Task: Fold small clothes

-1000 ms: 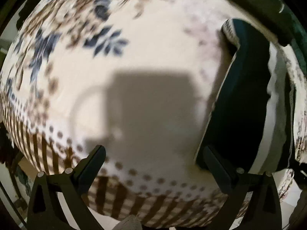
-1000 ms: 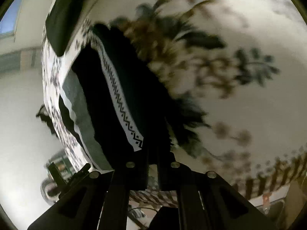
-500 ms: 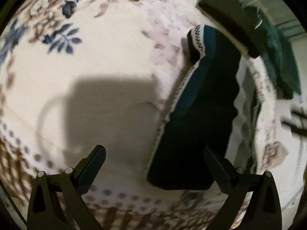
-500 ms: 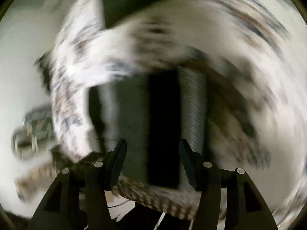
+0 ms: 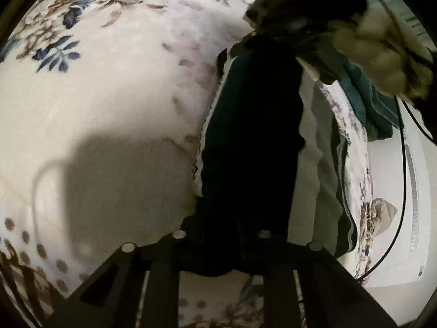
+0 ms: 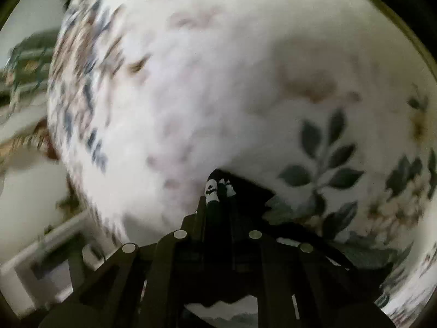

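Note:
A dark navy garment (image 5: 251, 125) with a white zigzag trim and a grey band lies folded on the floral cloth (image 5: 114, 87). My left gripper (image 5: 221, 235) is shut on its near end. The other gripper and the hand that holds it (image 5: 377, 52) are at the garment's far end in the left wrist view. My right gripper (image 6: 218, 218) is shut on the trimmed edge (image 6: 211, 188) of the garment, low over the floral cloth (image 6: 218, 82).
A teal garment (image 5: 366, 104) lies at the cloth's right edge, past the dark one. A cable (image 5: 401, 191) hangs beside the table's right side. A white wall and floor show beyond the cloth's edge.
Both grippers were open half a second ago and have shut on the dark garment. The left has moved right onto its near end; the right swung to its far trimmed end.

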`<state>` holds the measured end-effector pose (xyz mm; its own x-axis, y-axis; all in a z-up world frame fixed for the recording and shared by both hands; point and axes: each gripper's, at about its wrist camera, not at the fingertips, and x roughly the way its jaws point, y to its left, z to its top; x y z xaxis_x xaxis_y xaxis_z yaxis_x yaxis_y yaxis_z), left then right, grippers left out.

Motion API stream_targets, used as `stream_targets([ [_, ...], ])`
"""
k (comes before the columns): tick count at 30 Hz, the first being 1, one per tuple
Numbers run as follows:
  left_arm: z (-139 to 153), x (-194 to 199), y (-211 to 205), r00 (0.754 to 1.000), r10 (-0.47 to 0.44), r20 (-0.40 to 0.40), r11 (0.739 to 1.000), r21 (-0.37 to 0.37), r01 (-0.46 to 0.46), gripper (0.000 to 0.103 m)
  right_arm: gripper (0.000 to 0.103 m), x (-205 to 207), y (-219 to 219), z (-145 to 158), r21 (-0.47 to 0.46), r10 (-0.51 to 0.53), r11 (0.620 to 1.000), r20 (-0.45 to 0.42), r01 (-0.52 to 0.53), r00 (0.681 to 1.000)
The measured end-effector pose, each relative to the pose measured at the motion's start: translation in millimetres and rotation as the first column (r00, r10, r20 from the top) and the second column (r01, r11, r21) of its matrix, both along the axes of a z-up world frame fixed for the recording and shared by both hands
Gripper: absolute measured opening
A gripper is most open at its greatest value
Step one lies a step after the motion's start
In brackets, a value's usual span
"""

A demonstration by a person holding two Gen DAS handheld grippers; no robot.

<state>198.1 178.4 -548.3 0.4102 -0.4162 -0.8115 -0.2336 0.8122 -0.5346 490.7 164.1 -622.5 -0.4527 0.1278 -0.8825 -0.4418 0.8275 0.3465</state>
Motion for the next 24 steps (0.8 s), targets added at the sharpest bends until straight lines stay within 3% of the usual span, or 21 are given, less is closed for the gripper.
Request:
stream_targets([
  [4, -1.1, -5.2, 0.3, 1.0, 0.015, 0.004, 0.999, -0.03, -0.015, 0.012, 0.01, 16.8, -11.4, -3.9, -0.031, -0.136, 0.99, 0.047, 0.137, 0.99],
  [8, -2.5, 1.0, 9.9, 0.997, 0.046, -0.069, 0.995, -0.089, -0.052, 0.016, 0.016, 10.8, -7.9, -12.0, 0.019, -0.104, 0.994, -0.01, 0.104, 0.995],
  [9, -1.5, 3.2, 14.6, 0.994, 0.059, -0.092, 0.991, -0.115, -0.07, 0.019, 0.021, 11.2, -12.2, -7.0, 0.05, -0.113, 0.992, -0.039, 0.114, 0.993],
  [11, 5.5, 6.3, 26.8, 0.99, 0.093, -0.106, 0.986, -0.132, -0.106, 0.028, 0.063, 19.1, -37.1, 13.2, 0.089, -0.161, 0.982, -0.044, 0.165, 0.986],
  [12, 10.3, 8.9, 32.8, 0.99, 0.105, -0.094, 0.984, -0.131, -0.117, 0.041, 0.068, 21.8, -54.1, 25.3, 0.105, -0.201, 0.974, -0.01, 0.201, 0.98],
  [13, 15.9, 14.2, 37.7, 0.991, 0.113, -0.077, 0.985, -0.124, -0.122, 0.062, 0.068, 24.9, -84.9, 43.1, 0.107, -0.262, 0.961, 0.053, 0.256, 0.964],
  [14, 18.8, 18.5, 40.6, 0.991, 0.119, -0.066, 0.985, -0.115, -0.126, 0.069, 0.068, 25.2, -111.6, 53.7, 0.102, -0.309, 0.948, 0.081, 0.301, 0.948],
  [18, 20.8, 55.9, 40.5, 0.994, 0.103, -0.048, 0.985, -0.137, -0.108, 0.07, 0.068, 13.3, -226.1, 81.5, 0.127, -0.502, 0.863, 0.115, 0.489, 0.857],
  [19, 20.2, 64.0, 40.6, 0.995, 0.091, -0.043, 0.986, -0.139, -0.096, 0.07, 0.068, 2.7, -265.8, 83.1, 0.121, -0.557, 0.83, 0.132, 0.545, 0.82],
  [21, 17.3, 91.1, 36.6, 0.997, 0.059, -0.046, 0.991, -0.114, -0.064, 0.07, 0.068, -16.2, -305.7, 74.6, 0.1, -0.626, 0.779, 0.133, 0.618, 0.768],
  [22, 13.2, 105.8, 35.0, 0.998, 0.042, -0.047, 0.991, -0.123, -0.048, 0.07, 0.068, -28.6, -334.3, 62.6, 0.088, -0.679, 0.734, 0.103, 0.673, 0.727],
  [24, 4.7, 132.0, 31.3, 0.998, 0.018, -0.06, 0.992, -0.123, -0.025, 0.069, 0.068, -43.8, -358.1, 40.5, 0.101, -0.735, 0.676, 0.031, 0.73, 0.677],
])
